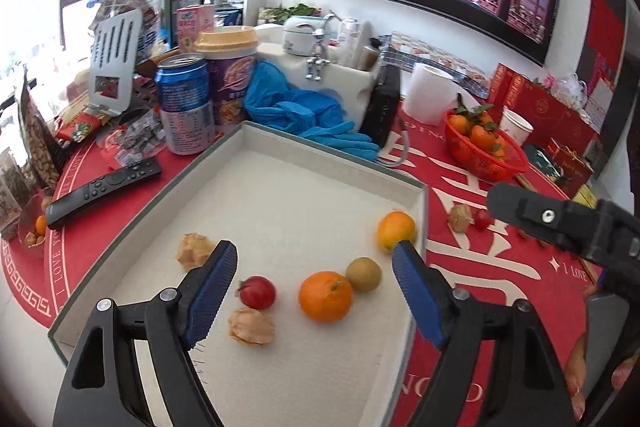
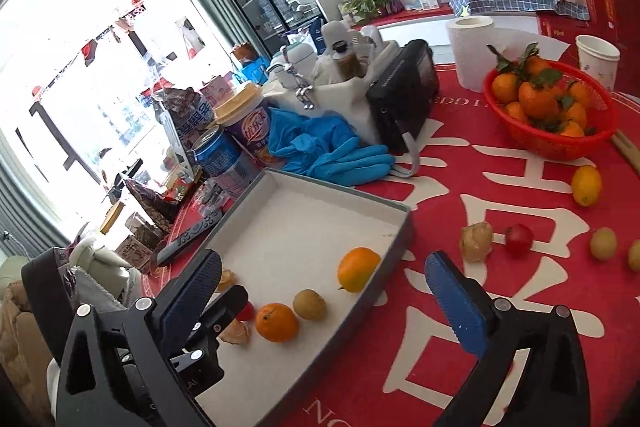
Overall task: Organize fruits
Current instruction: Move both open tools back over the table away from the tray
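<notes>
A shallow grey box (image 1: 422,211) (image 2: 404,223) holds an orange (image 1: 325,296) (image 2: 277,322), a green-brown fruit (image 1: 363,274) (image 2: 309,303), a yellow-orange fruit (image 1: 396,231) (image 2: 358,268), a red fruit (image 1: 258,292) and two husked fruits (image 1: 194,251) (image 1: 251,325). My left gripper (image 1: 316,301) is open and empty above them. My right gripper (image 2: 324,303) is open and empty over the box's right edge. On the red cloth lie a husked fruit (image 2: 476,241), a red fruit (image 2: 519,239), a lemon (image 2: 586,185) and a green fruit (image 2: 603,243).
A red basket of tangerines (image 2: 550,107) (image 1: 482,141), paper cup (image 2: 598,61), paper roll (image 2: 470,51), black radio (image 2: 404,95), blue gloves (image 2: 320,151) (image 1: 300,115), soda can (image 1: 186,103), purple cup (image 1: 230,83) and remote (image 1: 102,189) ring the box.
</notes>
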### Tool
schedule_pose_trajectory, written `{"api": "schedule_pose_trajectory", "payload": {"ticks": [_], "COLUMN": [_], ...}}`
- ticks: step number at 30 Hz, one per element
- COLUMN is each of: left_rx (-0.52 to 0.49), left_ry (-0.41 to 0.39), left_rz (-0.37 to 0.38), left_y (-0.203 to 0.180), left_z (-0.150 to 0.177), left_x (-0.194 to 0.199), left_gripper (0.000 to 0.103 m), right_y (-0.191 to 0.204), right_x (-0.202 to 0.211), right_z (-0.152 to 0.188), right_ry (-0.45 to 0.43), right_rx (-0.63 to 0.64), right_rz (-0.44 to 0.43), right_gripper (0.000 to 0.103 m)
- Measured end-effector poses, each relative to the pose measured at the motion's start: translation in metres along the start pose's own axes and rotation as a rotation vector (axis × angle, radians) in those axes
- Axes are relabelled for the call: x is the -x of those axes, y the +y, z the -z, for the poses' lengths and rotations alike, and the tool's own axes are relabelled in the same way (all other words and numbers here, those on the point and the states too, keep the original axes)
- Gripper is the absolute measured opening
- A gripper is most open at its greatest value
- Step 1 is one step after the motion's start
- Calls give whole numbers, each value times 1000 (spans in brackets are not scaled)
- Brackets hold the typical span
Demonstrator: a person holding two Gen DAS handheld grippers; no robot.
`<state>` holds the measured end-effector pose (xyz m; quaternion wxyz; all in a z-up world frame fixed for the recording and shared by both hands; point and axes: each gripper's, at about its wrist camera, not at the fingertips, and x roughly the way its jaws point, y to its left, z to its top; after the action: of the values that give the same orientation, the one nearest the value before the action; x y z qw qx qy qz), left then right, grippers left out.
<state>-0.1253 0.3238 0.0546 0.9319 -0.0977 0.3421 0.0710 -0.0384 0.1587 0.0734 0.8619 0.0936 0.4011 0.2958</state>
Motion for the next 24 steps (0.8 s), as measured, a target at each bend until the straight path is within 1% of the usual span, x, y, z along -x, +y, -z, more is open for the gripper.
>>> {"api": "schedule_pose_trajectory", "payload": {"ticks": [1, 3, 5, 7, 11, 13, 14, 15, 16, 17, 18, 19, 20, 21, 22, 24], "left_rx": [-41, -120, -196, -251, -292, -298, -320, -343, -359, -356, -350, -333, -313, -279, -278, -286], "left_ry": [10, 38, 89, 155, 294, 330, 295, 270, 262, 249, 246, 234, 243, 238, 241, 241], "left_rz": [36, 100, 152, 192, 197, 172, 132, 111, 102, 112, 116, 112, 94, 113, 95, 96], "left_y": [-12, -39, -68, -96, -144, -160, -169, -176, -181, -184, -185, -182, -179, -175, -174, -175], "left_z": [2, 8, 17, 26, 36, 38, 38, 37, 37, 37, 38, 38, 38, 34, 31, 29], "left_x": [2, 2, -3, -12, -45, -61, -63, -65, -68, -69, -72, -75, -80, -82, -85, -87], "left_gripper": [83, 83, 83, 83, 83, 83, 83, 83, 83, 85, 92, 95, 103, 103, 103, 103], "right_y": [-9, -32, -56, -82, -130, -151, -159, -165, -168, -169, -170, -171, -172, -173, -174, -174], "right_x": [5, 16, 26, 40, 65, 72, 74, 77, 79, 81, 83, 84, 84, 84, 85, 83], "right_z": [3, 13, 25, 37, 59, 65, 66, 69, 71, 73, 74, 75, 77, 78, 79, 80], "right_ry": [7, 27, 63, 75, 59, 84, 102, 108, 110, 110, 111, 114, 115, 118, 111, 118], "right_rx": [-14, -36, -50, -73, -126, -166, -180, -187, -186, -183, -175, -168, -165, -168, -167, -154], "right_rz": [55, 136, 243, 339, 463, 491, 495, 503, 520, 542, 562, 578, 591, 598, 608, 638], "right_gripper": [103, 103, 103, 102, 102, 102, 102, 103, 103, 103, 103, 103, 103, 103, 103, 103]}}
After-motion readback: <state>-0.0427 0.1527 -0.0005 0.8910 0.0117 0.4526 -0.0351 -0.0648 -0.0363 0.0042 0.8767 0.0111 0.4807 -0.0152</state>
